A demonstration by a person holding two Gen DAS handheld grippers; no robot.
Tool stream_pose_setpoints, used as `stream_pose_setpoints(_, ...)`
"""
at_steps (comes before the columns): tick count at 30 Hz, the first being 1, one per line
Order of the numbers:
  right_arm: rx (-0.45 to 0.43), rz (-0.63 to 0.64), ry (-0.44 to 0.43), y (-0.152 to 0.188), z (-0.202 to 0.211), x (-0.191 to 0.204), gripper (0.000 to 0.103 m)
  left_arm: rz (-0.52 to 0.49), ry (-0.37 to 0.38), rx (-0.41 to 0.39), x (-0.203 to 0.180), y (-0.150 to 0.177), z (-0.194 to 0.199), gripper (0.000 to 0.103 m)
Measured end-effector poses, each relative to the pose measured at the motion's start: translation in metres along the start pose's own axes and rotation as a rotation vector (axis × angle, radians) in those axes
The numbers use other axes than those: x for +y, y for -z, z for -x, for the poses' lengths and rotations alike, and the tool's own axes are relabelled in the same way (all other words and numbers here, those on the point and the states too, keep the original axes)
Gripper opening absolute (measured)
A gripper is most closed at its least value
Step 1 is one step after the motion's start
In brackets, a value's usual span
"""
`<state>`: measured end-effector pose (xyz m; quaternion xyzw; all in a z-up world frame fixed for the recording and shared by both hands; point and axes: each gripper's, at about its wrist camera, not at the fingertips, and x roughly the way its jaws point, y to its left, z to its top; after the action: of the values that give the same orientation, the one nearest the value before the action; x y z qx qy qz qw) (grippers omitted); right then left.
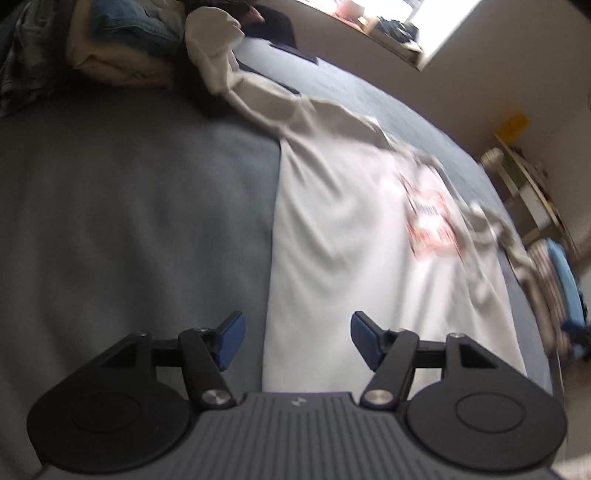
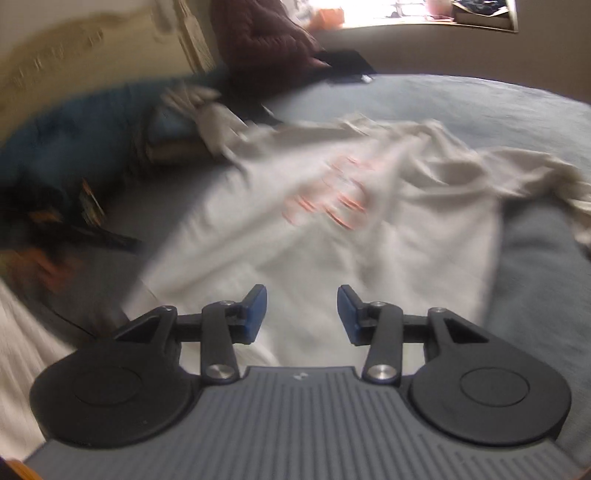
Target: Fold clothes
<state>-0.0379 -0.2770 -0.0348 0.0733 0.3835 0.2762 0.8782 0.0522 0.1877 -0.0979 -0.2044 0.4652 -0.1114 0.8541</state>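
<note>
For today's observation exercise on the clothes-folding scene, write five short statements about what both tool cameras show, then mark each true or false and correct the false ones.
1. Both the left tool and the right tool are open and hold nothing. True.
2. The white shirt lies spread on a grey-blue bed cover. True.
3. The shirt is already folded into a neat square. False: it lies open and wrinkled, one sleeve stretched away.
4. The shirt's print is green. False: it is red or orange.
5. A denim garment lies on the pile beyond the shirt. True.
</note>
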Motion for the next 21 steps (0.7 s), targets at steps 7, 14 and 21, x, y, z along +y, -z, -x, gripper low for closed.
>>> stream_pose_setpoints(7, -0.016, -0.104, -0.036, 0.014, -0.034, 0.015, 0.042, 0.104, 0.017, -0.007, -0.001, -0.064, -0.081, 0.056)
stream_pose_setpoints(14, -0.034, -0.381, -0.005, 0.047, -0.034, -0.018, 0.042, 0.006, -0.036, -0.036, -0.005, -0.075, -0.102, 0.004)
stream_pose_setpoints(21, -0.071, -0.584, 0.02, 0.069, -0.037, -0.057, 0.042, 0.055, -0.065, -0.049, 0.024, -0.079, -0.107, 0.005)
